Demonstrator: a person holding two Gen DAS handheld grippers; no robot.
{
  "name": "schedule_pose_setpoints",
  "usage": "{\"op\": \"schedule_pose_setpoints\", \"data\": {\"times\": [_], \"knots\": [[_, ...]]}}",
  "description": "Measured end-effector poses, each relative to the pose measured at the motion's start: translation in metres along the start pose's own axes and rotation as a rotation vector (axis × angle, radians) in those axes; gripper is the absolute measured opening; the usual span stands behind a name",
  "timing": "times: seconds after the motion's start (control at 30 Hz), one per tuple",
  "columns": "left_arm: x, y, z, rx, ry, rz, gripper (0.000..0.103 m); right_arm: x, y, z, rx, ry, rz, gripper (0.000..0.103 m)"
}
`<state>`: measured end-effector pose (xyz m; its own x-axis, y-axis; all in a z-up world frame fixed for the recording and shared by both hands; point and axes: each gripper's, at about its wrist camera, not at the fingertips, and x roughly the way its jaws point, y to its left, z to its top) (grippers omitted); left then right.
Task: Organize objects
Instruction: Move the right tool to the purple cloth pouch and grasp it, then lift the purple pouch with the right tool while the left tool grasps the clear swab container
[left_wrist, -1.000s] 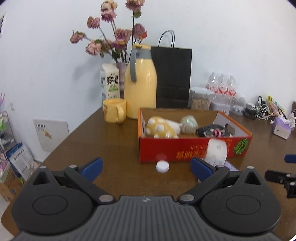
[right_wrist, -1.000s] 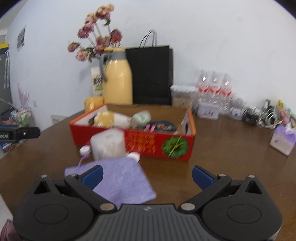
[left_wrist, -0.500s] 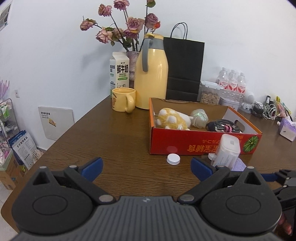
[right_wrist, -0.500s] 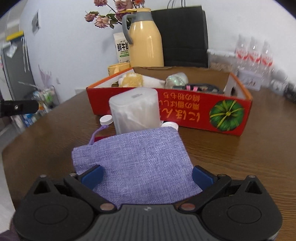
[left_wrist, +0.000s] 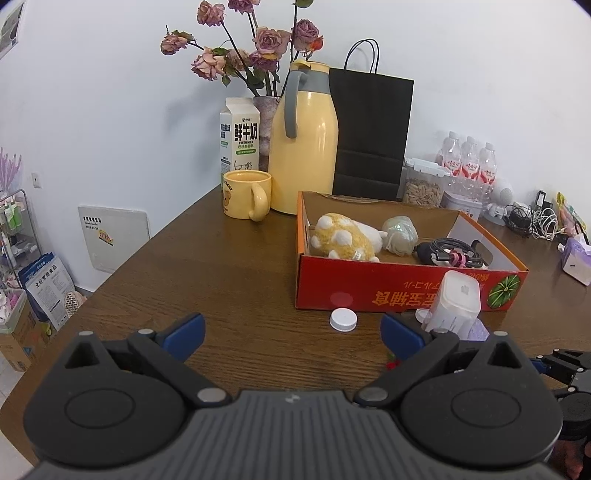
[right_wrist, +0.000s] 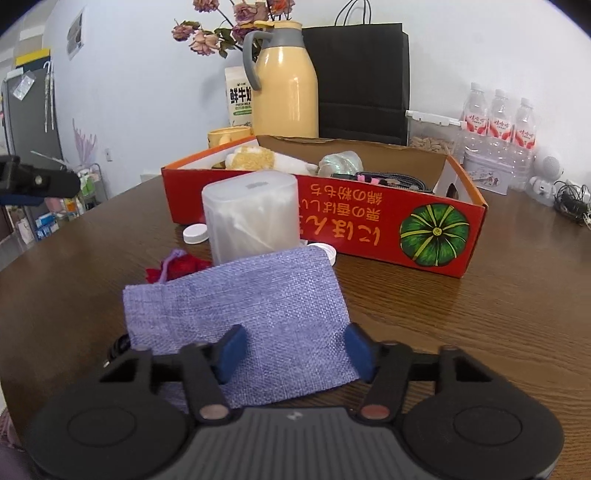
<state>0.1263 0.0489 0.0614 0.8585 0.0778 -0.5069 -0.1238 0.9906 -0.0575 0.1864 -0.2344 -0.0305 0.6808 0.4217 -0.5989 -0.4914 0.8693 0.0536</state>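
Right claw (right_wrist: 293, 349) closing over purple pouch (right_wrist: 236, 306), left claw (left_wrist: 291, 332) spread wide and empty over bare worktop (left_wrist: 207, 280).
Pouch lies flat on worktop between right claw's blue pads, which look not yet pressed on it; likely next item for red box (right_wrist: 369, 225) straight ahead, which already holds plush (left_wrist: 343, 240), wrapped ball (left_wrist: 399, 232) and cable (left_wrist: 454, 253). Plastic jar (right_wrist: 251, 218) stands just beyond pouch, in front of box wall, so lift needs to clear it. Two white caps (left_wrist: 343, 319) beside jar. Red thing (right_wrist: 181, 267) at pouch's cord half hidden, can't identify. Pouch's near edge hidden under claw body; contents unknown. In left view, left claw covers most of pouch.
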Motion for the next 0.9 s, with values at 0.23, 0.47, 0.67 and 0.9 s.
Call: {"op": "schedule_pose_setpoints", "data": {"times": [0.23, 0.47, 0.67, 0.9], "knots": [[0.003, -0.007, -0.003, 0.008, 0.022, -0.004, 0.103, -0.005, -0.01, -0.002, 0.048, -0.016, 0.011, 0.004], [0.006, -0.018, -0.003, 0.025, 0.03, -0.009, 0.103, -0.018, -0.014, -0.003, 0.065, -0.083, 0.036, 0.0], [0.013, -0.034, 0.0, 0.045, 0.031, -0.037, 0.103, -0.036, -0.029, 0.004, 0.086, -0.148, 0.039, 0.0], [0.022, -0.055, 0.003, 0.061, 0.036, -0.076, 0.103, -0.027, -0.035, 0.007, 0.062, -0.068, 0.12, 0.048]]}}
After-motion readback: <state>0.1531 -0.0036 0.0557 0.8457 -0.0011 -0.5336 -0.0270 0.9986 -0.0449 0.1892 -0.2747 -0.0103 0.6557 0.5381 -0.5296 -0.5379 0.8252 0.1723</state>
